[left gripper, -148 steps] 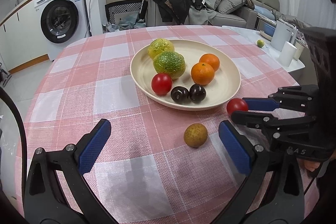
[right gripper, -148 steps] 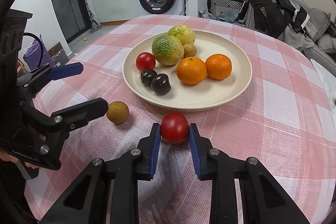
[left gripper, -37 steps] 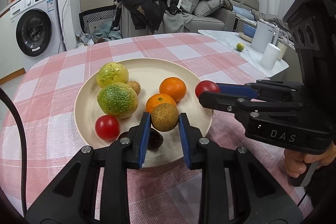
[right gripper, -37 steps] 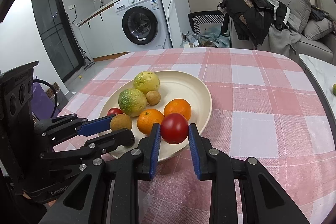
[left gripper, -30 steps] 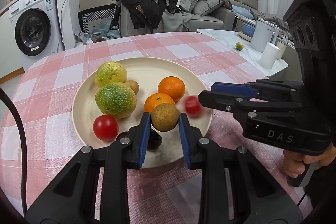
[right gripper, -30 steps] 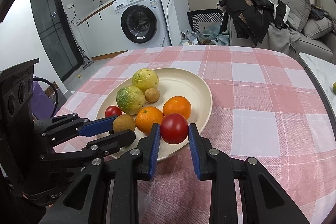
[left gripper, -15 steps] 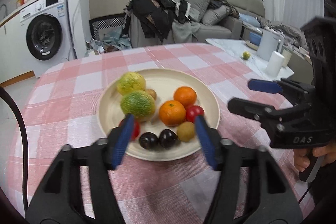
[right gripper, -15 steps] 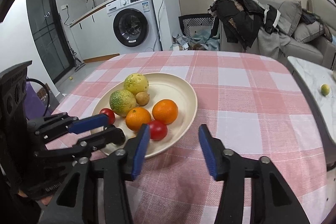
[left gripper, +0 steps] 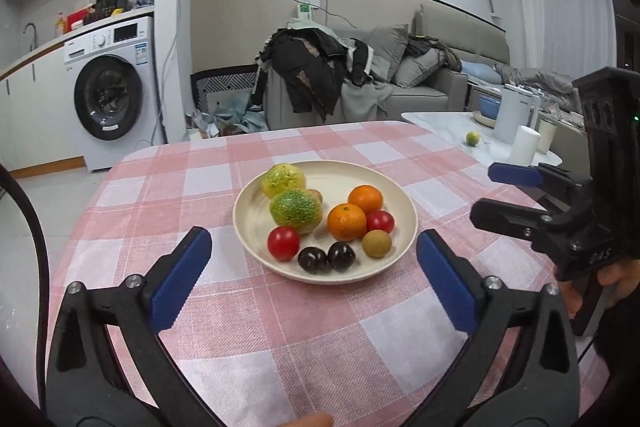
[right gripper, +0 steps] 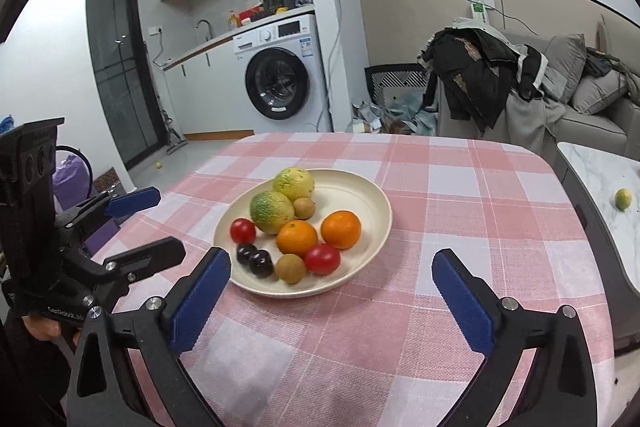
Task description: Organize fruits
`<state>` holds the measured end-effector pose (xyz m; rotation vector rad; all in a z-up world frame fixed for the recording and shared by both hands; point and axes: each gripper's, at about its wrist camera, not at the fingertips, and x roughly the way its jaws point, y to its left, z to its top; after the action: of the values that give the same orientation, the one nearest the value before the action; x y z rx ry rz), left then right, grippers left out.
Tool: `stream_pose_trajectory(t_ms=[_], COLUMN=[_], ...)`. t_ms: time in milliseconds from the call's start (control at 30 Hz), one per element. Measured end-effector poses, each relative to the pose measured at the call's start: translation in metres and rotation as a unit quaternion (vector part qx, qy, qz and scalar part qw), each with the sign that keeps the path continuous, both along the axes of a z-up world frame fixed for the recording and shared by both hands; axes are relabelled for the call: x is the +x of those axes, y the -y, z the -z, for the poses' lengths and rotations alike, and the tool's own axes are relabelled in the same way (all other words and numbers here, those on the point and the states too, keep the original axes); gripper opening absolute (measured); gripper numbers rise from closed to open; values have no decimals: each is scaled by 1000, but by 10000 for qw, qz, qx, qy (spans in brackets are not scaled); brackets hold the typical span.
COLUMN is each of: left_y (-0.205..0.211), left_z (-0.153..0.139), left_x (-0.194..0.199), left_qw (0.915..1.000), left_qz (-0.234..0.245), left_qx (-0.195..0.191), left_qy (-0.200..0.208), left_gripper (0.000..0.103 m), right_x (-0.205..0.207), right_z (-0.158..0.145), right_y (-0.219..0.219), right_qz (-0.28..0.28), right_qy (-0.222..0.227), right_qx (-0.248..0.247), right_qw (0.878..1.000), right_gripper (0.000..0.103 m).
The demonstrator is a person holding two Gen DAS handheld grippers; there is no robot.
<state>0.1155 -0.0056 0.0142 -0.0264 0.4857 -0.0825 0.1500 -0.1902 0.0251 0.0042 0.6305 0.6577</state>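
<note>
Fruit all on the plate (left gripper: 404, 227), both tools clear of it.

Left gripper (left gripper: 316, 273) and right gripper (right gripper: 332, 291) tilted down just short of the plate, jaws just opened wide, empty; brown fruit (left gripper: 377, 243) and tomato (right gripper: 322, 258) resting near its front rim.

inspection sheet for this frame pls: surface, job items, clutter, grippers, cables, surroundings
Surface: round table under a pink checked cloth.
Job items: cream plate holding two green-yellow citrus, two oranges, two red tomatoes, two dark plums and two small brown fruits; the second brown one sits behind the citrus.
Clutter: nothing seen on the cloth besides the plate.
Grippers: left gripper and right gripper both wide open and empty, having just been opening.
Cables: black cable at the left edge of the left wrist view.
Surroundings: washing machine, sofa piled with clothes, side table with a kettle and a lime.
</note>
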Motion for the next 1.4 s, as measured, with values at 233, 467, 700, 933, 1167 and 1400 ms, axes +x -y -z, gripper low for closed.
stream_pose_trajectory(t_ms=[233, 467, 700, 933, 1167, 1400], left_y=[-10, -17, -11, -3, -1, -1], left_z=[7, 10, 6, 4, 4, 4], left_x=[-18, -24, -22, -25, -26, -26], left_qw=[9995, 9988, 9991, 9992, 9992, 9992], left_qz=[-269, -409, -352, -289, -287, -284], left_qx=[-66, -207, -51, -3, -12, -20], left_qy=[121, 172, 252, 289, 270, 273], left_gripper=[102, 102, 102, 102, 102, 102], right_x=[-17, -24, -31, -33, -33, -33], right_z=[3, 6, 4, 4, 4, 5], right_y=[-3, -2, -2, -6, -6, -6], right_qz=[-198, -192, -240, -335, -312, -314], right_qy=[311, 462, 642, 689, 657, 664], right_qx=[31, 116, 139, 77, 102, 97], right_qw=[9993, 9987, 9975, 9970, 9973, 9973], right_gripper=[103, 103, 103, 103, 103, 103])
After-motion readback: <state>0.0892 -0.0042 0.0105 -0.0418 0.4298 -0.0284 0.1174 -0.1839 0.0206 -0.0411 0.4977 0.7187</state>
